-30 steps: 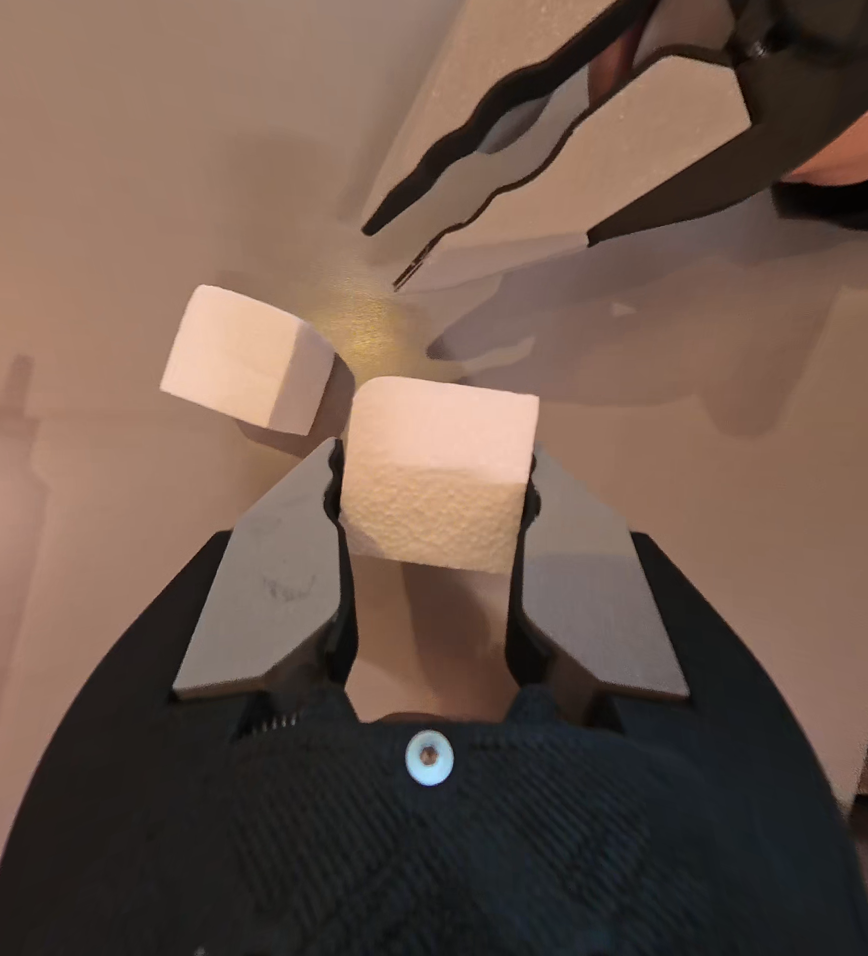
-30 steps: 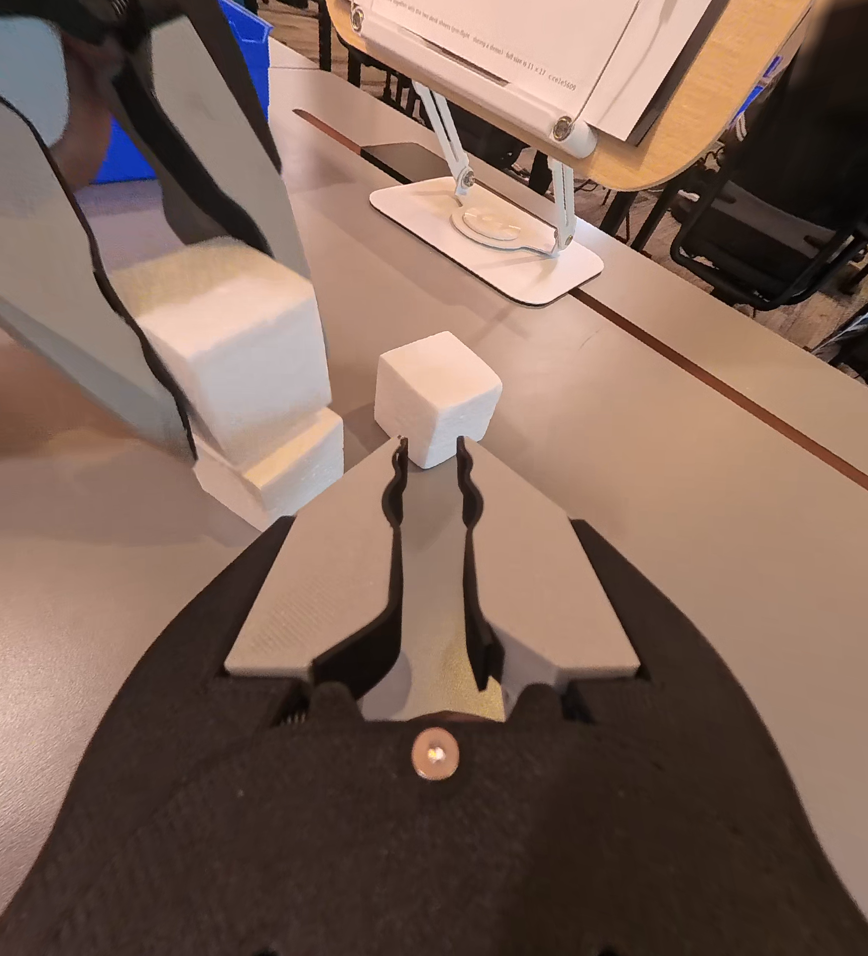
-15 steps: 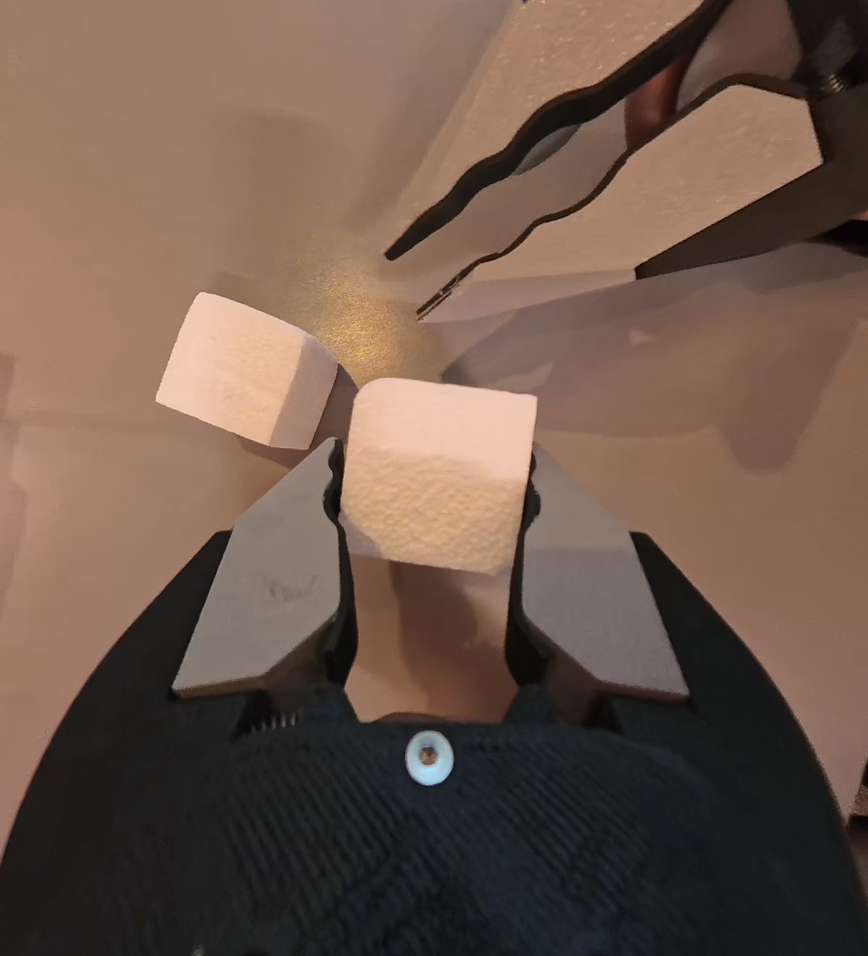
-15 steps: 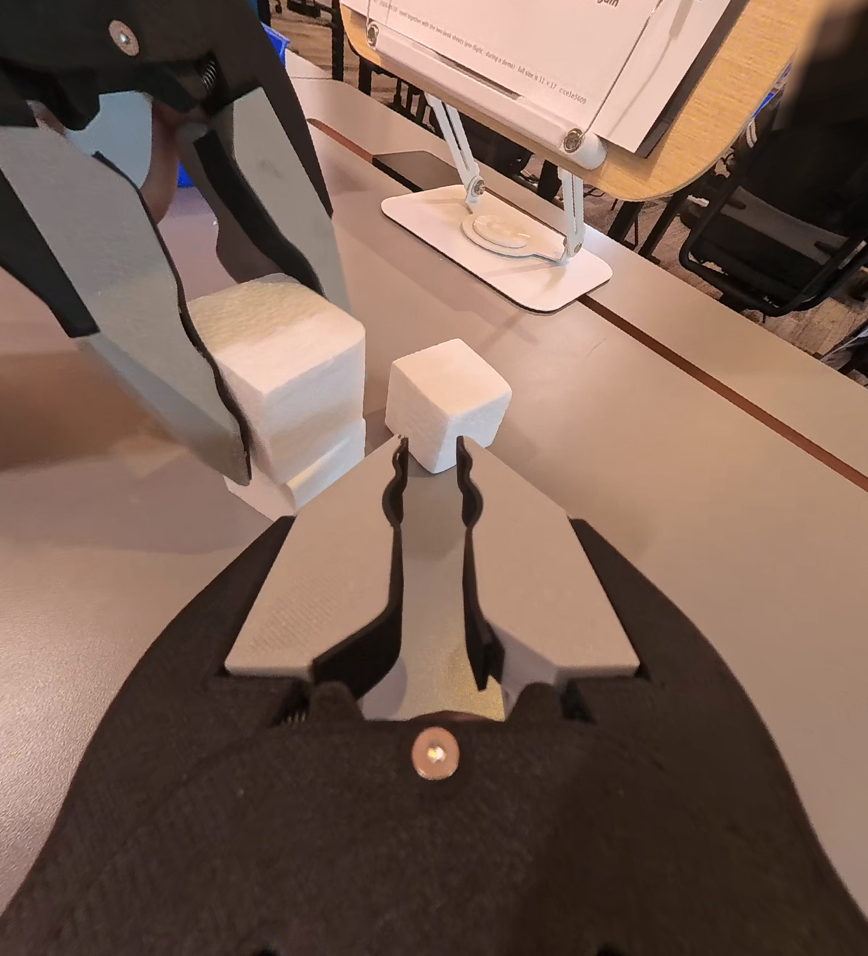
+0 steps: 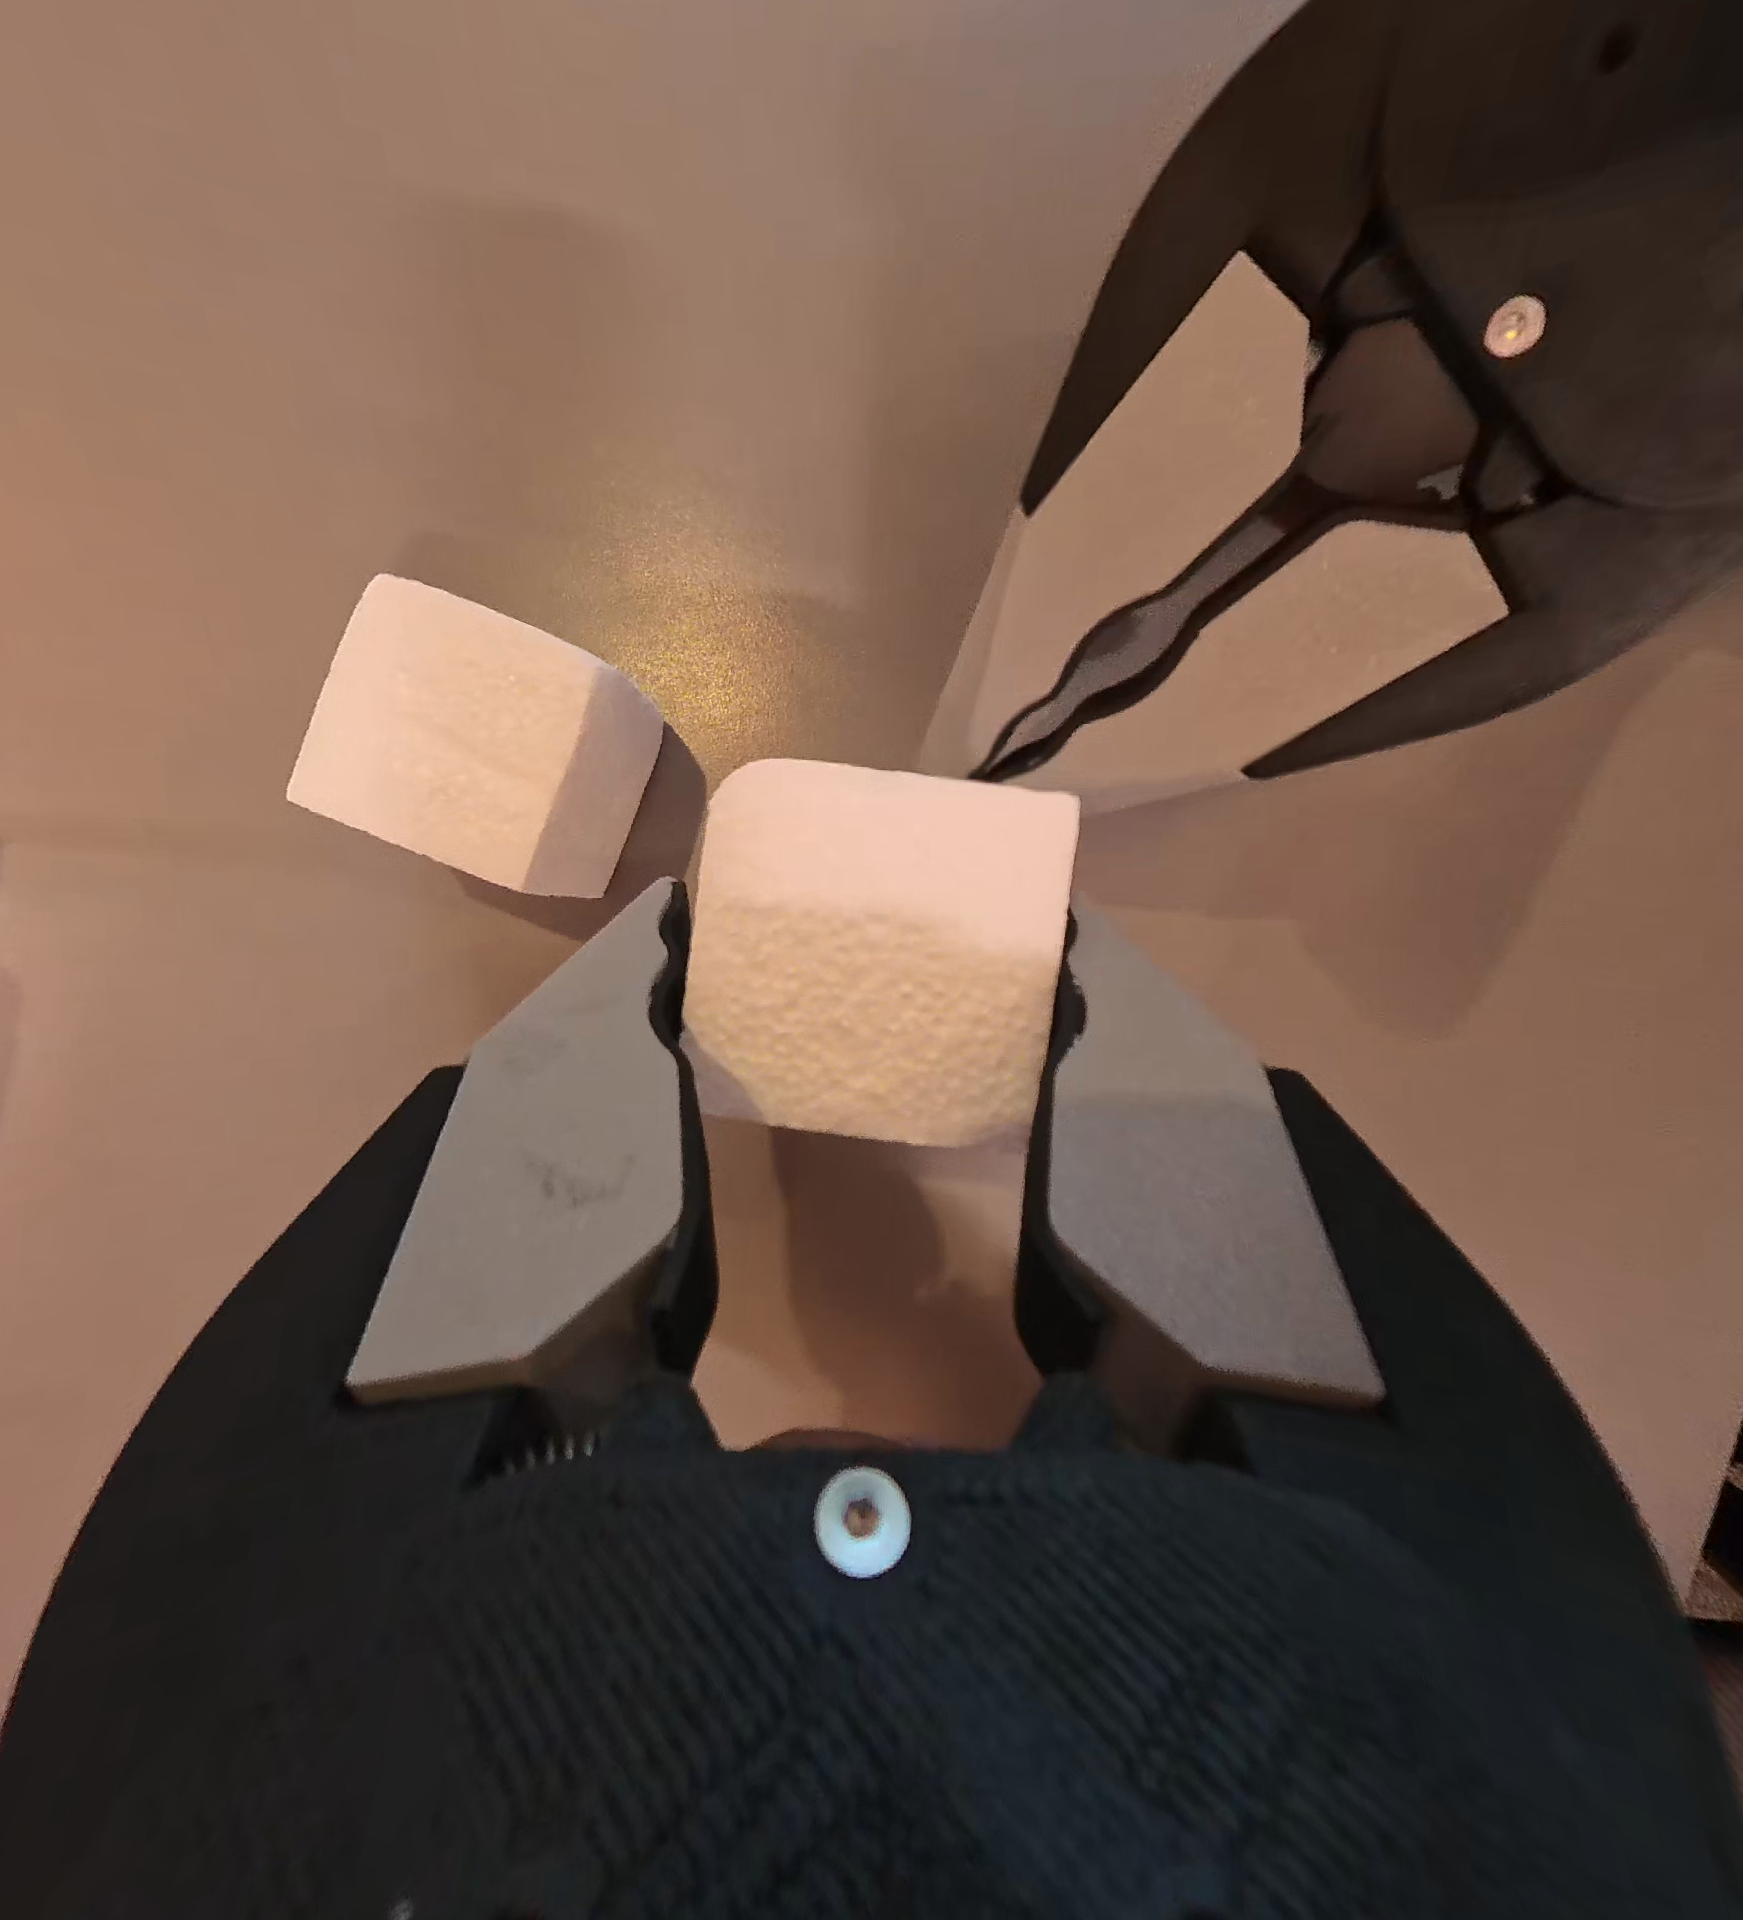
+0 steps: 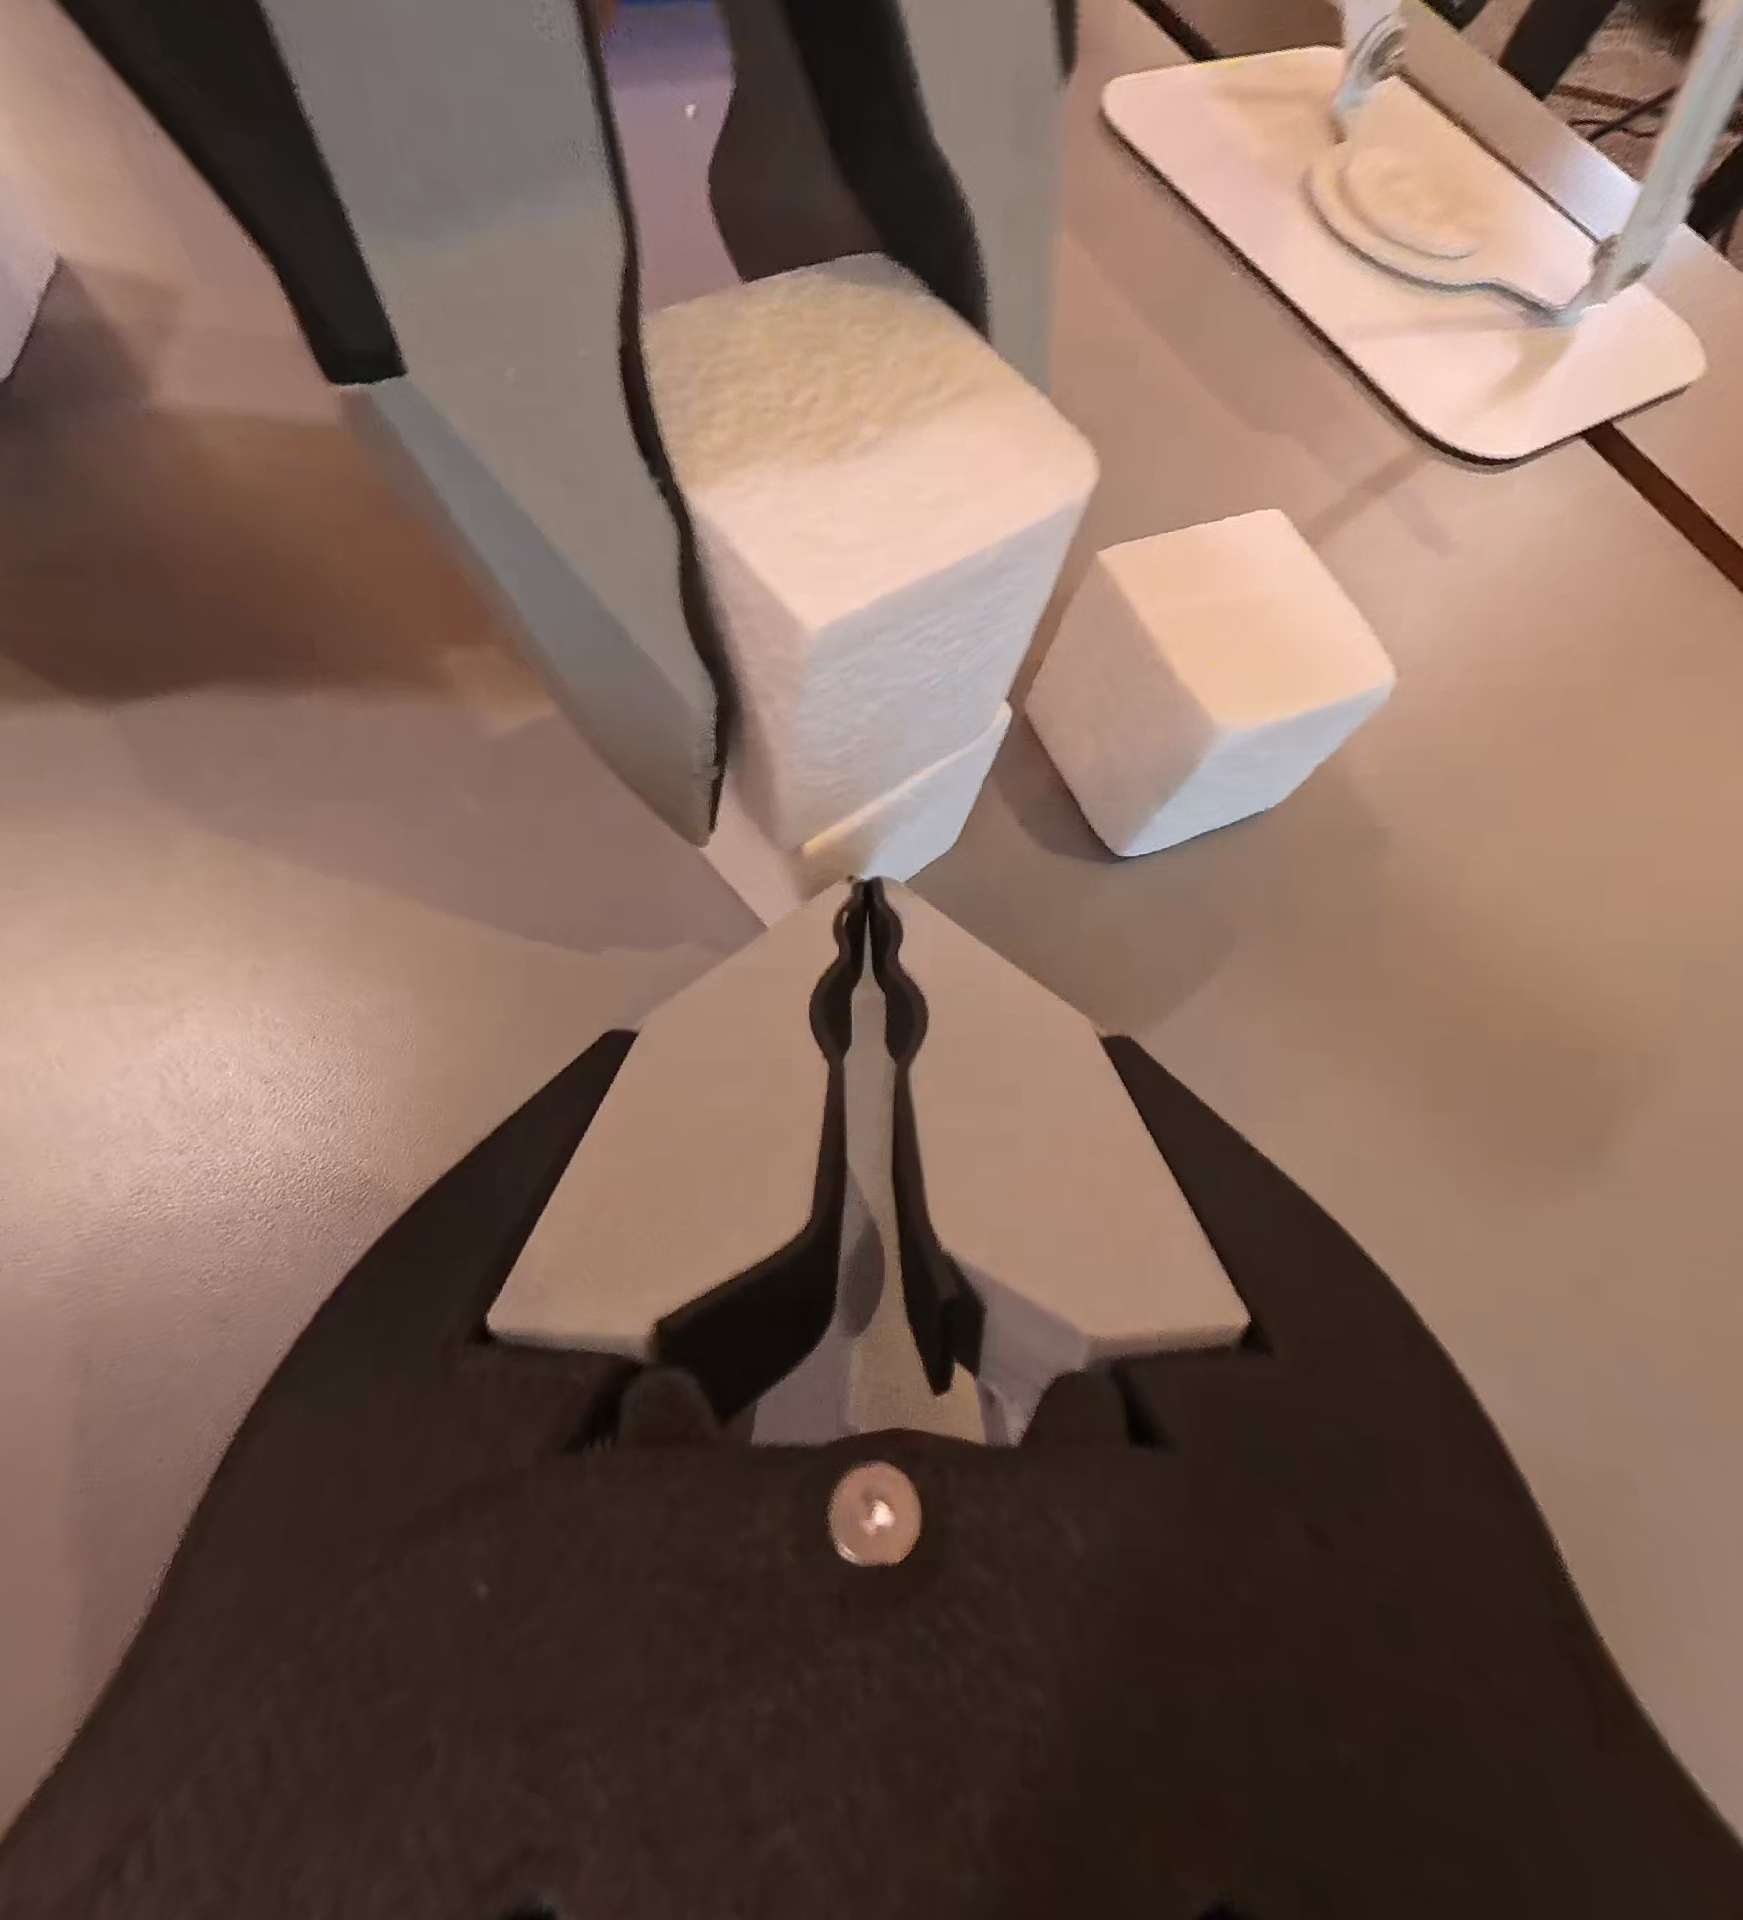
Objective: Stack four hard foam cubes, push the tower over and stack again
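Left wrist view: a foam cube [image 5: 872,951] is being held by the left claw [image 5: 872,935] above a lower cube [image 6: 908,821]; the right claw [image 6: 867,902] is being kept closed, empty.

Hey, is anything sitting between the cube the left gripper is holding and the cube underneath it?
Nothing visible. The left gripper is shut on the held cube, which sits right over the bottom cube, apparently touching it. The loose cube stands apart, and the shut right gripper is short of the stack.
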A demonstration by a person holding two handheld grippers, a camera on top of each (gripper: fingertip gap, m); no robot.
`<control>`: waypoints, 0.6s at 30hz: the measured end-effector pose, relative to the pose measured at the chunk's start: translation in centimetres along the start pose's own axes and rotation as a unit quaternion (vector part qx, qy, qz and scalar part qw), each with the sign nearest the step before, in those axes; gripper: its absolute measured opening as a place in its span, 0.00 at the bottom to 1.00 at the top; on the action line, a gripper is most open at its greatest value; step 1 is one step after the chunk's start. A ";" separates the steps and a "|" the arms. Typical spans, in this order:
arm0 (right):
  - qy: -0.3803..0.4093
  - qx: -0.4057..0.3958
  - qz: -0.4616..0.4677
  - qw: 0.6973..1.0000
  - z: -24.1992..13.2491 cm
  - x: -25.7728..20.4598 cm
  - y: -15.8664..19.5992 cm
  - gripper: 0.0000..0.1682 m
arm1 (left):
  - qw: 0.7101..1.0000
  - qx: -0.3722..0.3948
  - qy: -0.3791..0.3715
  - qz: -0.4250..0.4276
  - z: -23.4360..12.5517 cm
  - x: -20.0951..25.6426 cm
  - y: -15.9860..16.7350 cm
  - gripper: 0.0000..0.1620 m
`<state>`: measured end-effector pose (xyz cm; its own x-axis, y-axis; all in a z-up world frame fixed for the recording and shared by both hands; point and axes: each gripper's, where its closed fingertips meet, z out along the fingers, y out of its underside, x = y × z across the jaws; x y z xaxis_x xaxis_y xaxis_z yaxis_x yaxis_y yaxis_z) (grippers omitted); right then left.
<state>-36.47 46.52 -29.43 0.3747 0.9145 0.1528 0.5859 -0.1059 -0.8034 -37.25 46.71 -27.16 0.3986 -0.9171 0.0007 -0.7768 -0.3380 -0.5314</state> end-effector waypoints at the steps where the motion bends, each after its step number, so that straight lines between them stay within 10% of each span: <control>1: -0.005 -0.003 -0.005 1.000 0.1 -0.3 0.1 0.00 | 1.000 -0.001 -0.001 0.001 0.0 0.0 0.0 0.41; 18: -0.009 -0.006 -0.006 1.000 0.3 -0.4 0.2 0.00 | 0.999 -0.003 0.019 0.038 -0.5 0.6 0.1 0.42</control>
<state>-36.71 46.26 -29.83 0.3543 0.9227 0.1516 0.5988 -0.0993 -0.7947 -37.39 46.01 -26.79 0.3187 -0.9478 -0.0068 -0.8071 -0.2676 -0.5262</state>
